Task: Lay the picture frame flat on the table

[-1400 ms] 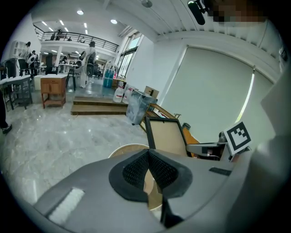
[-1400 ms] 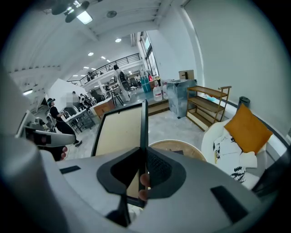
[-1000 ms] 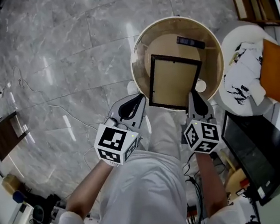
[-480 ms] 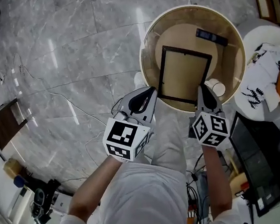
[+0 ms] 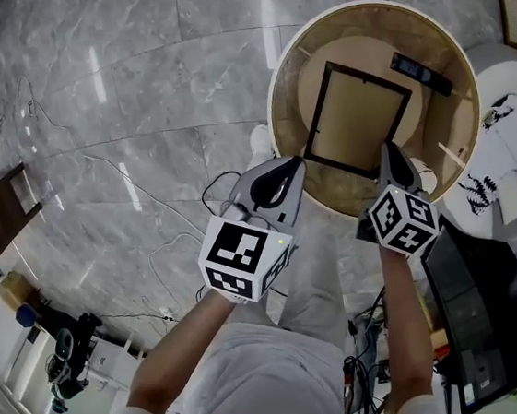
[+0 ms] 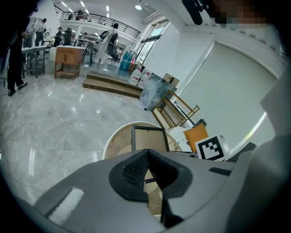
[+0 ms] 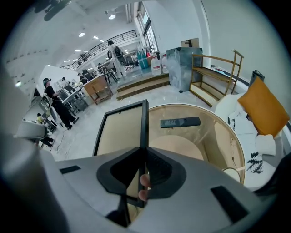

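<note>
Frame (image 5: 357, 118) sits over the near-left part of the round table (image 5: 277, 106), inside its rim. The right gripper (image 5: 389, 157) is clamped on the frame's right edge, close to the near right corner. In the right gripper view that edge runs straight up between the jaws, and the panel spreads away to the left. The frame's long axis looks to run from near to far, its far end towards the remote (image 5: 420, 73), well short of it. From above the panel faces almost straight up, so it seems close to flat. Whether its left side already touches the tabletop I cannot tell.

The left gripper (image 5: 291, 165) has its jaws together on nothing and hangs just outside the near-left rim. The frame lies to its far right, apart from it. The right hand is therefore the one placed to lower the frame, probably by dropping the held edge.
</note>
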Available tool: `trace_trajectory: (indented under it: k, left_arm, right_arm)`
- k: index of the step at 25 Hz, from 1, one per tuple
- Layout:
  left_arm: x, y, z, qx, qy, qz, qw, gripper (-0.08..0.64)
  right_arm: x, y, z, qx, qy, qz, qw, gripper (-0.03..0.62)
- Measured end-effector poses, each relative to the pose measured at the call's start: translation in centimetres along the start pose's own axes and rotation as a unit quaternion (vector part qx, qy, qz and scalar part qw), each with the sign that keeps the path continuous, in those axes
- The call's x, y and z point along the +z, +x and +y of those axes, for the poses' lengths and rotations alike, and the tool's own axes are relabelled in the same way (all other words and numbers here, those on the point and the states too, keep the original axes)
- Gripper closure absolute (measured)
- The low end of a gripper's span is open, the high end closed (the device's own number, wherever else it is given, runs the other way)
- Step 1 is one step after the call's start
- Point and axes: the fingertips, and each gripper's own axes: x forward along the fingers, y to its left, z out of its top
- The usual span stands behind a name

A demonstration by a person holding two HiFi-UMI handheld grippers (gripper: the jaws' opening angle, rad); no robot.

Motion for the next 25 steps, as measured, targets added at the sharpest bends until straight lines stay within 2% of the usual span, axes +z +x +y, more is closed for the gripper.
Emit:
trace_trajectory:
  k: [12,25]
  left_arm:
    - [-2.4,2.8,2.8,0.018,-0.024,0.013,0.9995,0.555]
    - [-4.4,3.2,3.1,0.020,-0.023,0.031,0.9991,0.555]
  right_arm:
    - [-4.0,8.5,-2.4,-0.015,-0.012,0.044,0.999,0.555]
    - [-6.2,11.4,-4.2,-0.044,0.014,0.070,0.996,0.555]
